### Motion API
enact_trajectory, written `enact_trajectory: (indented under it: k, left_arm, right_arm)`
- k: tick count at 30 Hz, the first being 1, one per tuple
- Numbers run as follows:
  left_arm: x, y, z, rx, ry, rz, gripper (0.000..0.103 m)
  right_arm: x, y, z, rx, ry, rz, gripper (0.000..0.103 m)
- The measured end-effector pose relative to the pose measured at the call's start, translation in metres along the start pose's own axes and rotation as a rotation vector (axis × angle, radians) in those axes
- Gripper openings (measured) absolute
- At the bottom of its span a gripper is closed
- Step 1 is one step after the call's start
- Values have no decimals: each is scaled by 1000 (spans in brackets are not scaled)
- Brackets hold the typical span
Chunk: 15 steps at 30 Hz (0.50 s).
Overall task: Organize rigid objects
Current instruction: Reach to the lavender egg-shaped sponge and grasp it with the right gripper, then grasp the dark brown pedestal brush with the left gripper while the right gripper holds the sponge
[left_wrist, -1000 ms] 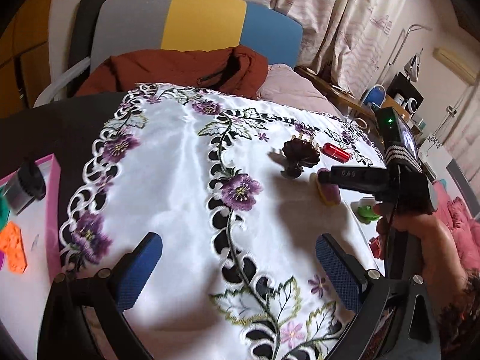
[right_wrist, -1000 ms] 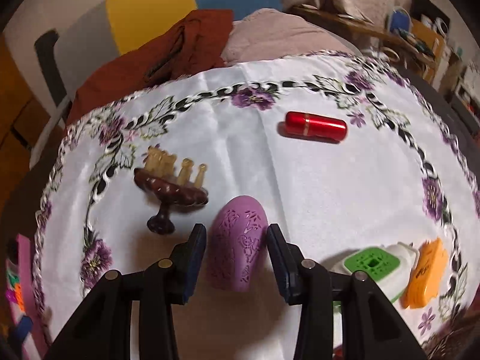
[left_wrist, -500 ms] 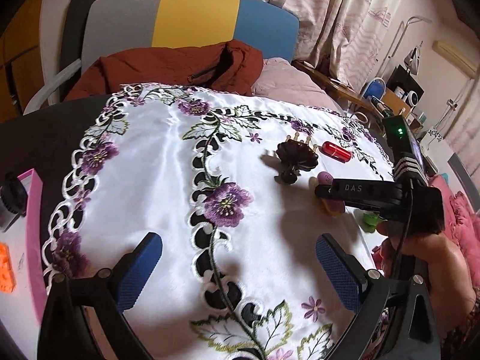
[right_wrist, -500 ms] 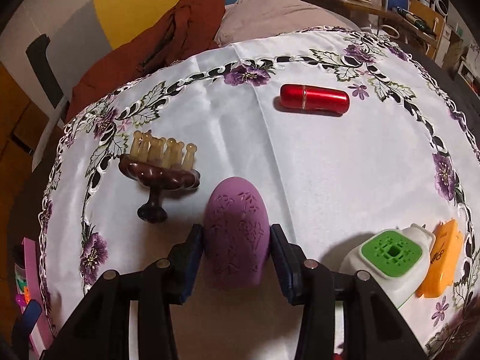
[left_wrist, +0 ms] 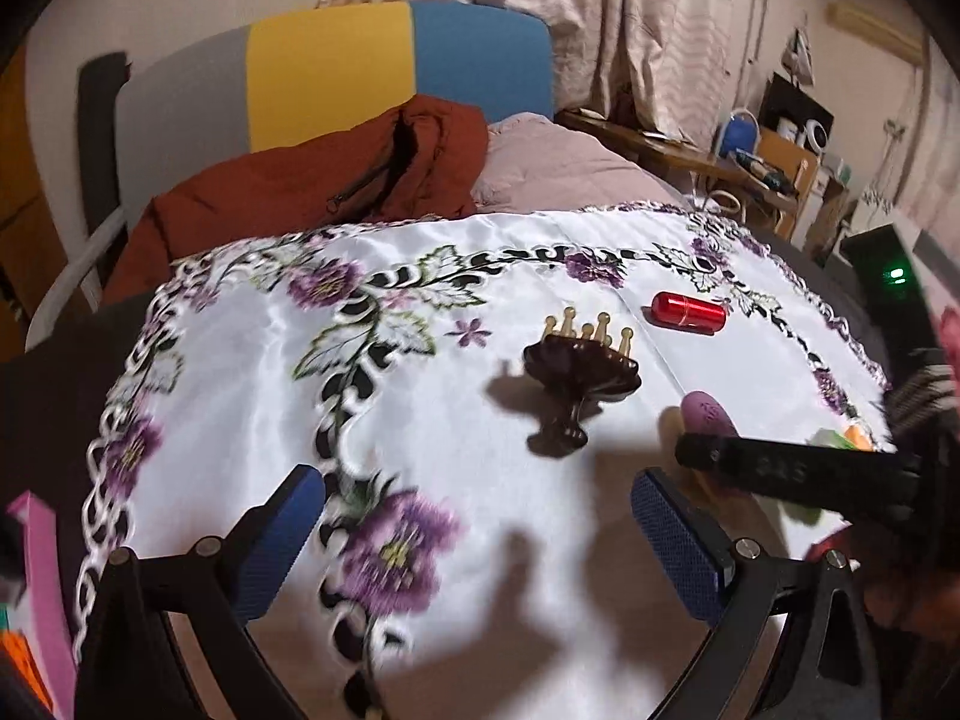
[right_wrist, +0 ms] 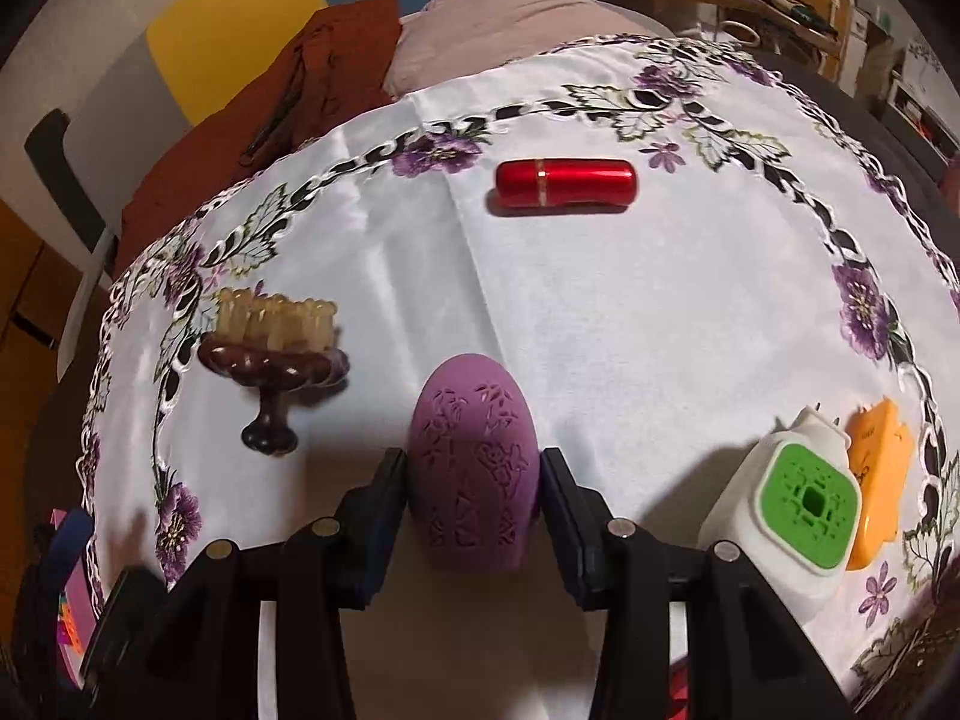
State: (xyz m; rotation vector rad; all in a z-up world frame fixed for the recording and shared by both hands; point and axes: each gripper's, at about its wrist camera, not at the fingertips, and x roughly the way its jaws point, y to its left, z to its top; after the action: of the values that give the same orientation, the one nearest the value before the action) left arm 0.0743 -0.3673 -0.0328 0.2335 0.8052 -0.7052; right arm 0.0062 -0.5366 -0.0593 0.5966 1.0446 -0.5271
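Centrally, at the lower middle of the right wrist view, the purple egg (right_wrist: pixel 474 480) is seen lying on the cloth (right_wrist: pixel 660 324), bracketed by the right claw (right_wrist: pixel 474 501); the pads are closed against both its flanks, narrow gap, so a firm side grip is judged to be had, prob. for lifting it away. It is approached from above w/ the long axis along the fingers, which suits its rounded shape. Left of it a brown massager (right_wrist: pixel 273 360) stands on its stem, prongs up. At upper centre a red tube (right_wrist: pixel 564 183) lies on its side, well apart. At lower right a white-green gadget (right_wrist: pixel 786 510) touches an orange piece (right_wrist: pixel 876 480). In the left wrist view the left claw (left_wrist: pixel 474 540) is held wide open over bare cloth, nothing between its pads, judged as waiting. A pink tray (left_wrist: pixel 36 588) edge is seen at lower left, maybe the destination.
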Motion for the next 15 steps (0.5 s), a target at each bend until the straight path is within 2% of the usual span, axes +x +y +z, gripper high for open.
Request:
enact_trajectory:
  k: [5,9,11,13,14,15]
  left_arm:
    - [28,-12,9,32,39,-13,103]
    - [44,-28,14,146,28,-13,102]
    - [51,-30,17,168,27,-16,97]
    - [59,-28,19,164,44,-30,80]
    - [62,-27,20,160,54,-39,76]
    - [65,-27,21,159,61,-48,66]
  right_arm:
    - [-1,-5,1,25,-2,4,45]
    - [-4,-11,2,52,-10,-11,45]
    - [-4,-17,2,83,-11,8,45]
    - [-5,-22,2,106,-13,15,45]
    - [-5,-23,3,116,-13,19,45]
    - [-5,-24,3,121,-12,21,45]
